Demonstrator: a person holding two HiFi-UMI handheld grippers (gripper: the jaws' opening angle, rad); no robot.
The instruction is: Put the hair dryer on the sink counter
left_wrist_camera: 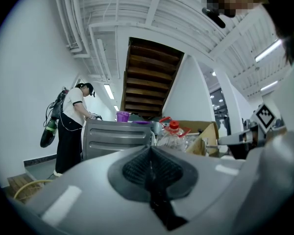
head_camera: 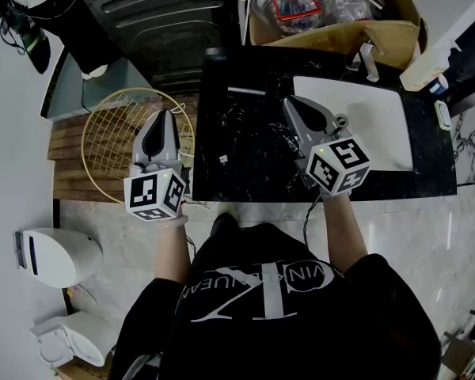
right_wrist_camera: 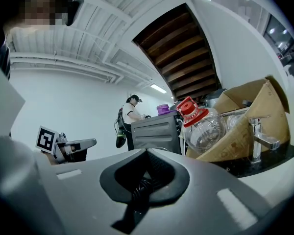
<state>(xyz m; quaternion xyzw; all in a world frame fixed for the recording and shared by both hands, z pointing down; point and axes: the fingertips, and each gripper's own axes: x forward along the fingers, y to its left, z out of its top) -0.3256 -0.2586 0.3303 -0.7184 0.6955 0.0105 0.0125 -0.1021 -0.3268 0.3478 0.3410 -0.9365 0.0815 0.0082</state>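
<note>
Head view shows right gripper [head_camera: 292,106], jaws together, over the sink counter [head_camera: 396,182].

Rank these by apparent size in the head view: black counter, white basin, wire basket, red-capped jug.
Largest: counter.
Next: basin and wire basket look about alike. The basket lies lower, farther from the camera, so I won't rank them.
Smallest: jug, though the top edge cuts it off.

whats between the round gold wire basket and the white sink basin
Head view: a stretch of glossy black counter with a tangle of black cord lying on it.
</note>
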